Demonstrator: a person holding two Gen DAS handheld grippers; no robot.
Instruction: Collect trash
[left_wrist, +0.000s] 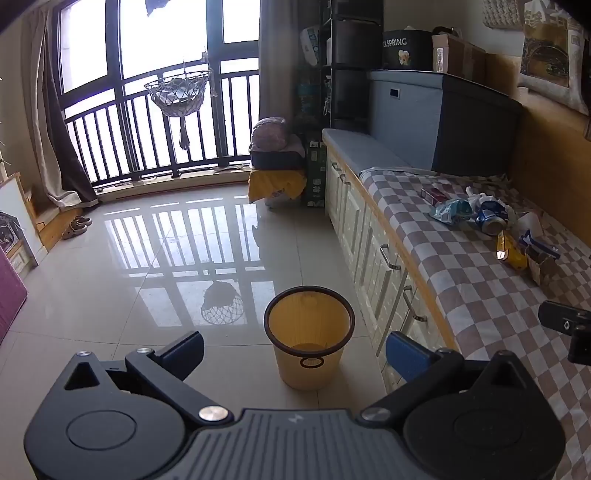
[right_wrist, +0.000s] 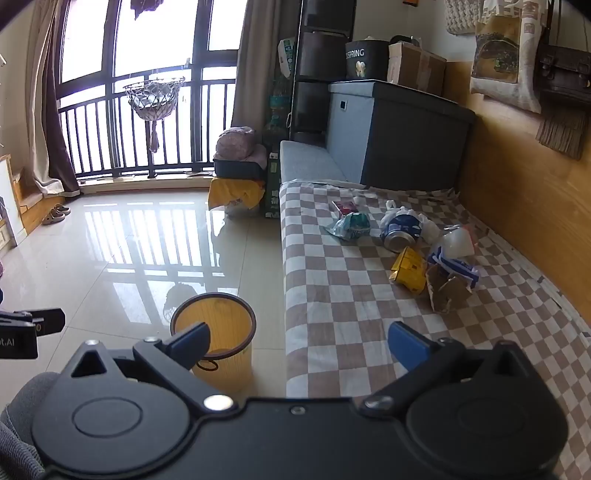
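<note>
Gaping wide, both grippers (left gripper, right gripper), round ribbed bin, crumpled trash

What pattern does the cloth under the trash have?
The cloth has brown-and-white checks; the right wrist view shows it best.

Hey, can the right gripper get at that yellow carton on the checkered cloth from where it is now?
Probably yes. The right gripper is open and empty, and bare checkered cloth lies between it and the yellow carton. The torn cardboard piece sits close beside the carton and might crowd one side.
</note>
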